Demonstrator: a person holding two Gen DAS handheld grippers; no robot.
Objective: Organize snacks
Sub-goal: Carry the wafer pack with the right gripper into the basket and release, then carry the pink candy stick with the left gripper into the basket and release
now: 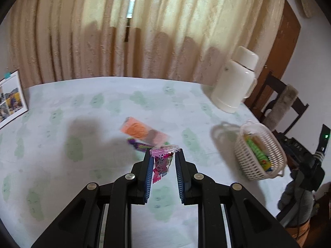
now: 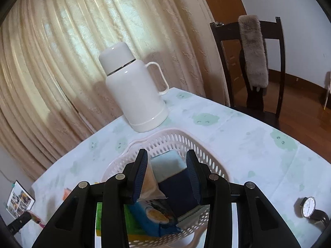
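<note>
My left gripper (image 1: 163, 155) is shut on a small pink candy packet (image 1: 162, 163) and holds it above the table. Beyond it lie an orange snack packet (image 1: 140, 131) and a purple-green one (image 1: 137, 144). A white lattice basket (image 1: 259, 155) with green snacks stands to the right. In the right wrist view my right gripper (image 2: 167, 157) hovers open just over that basket (image 2: 206, 146). Between its fingers show a dark blue and light blue packet (image 2: 175, 177), a clear orange-tinted bag (image 2: 151, 184) and a blue snack bag (image 2: 155, 215), all in the basket.
A white thermos jug (image 2: 136, 91) stands at the table's far edge by the curtain. A wristwatch (image 2: 309, 206) lies at the right. A photo print (image 1: 10, 101) sits at the left edge. A dark wooden chair (image 2: 252, 62) stands beyond the table corner.
</note>
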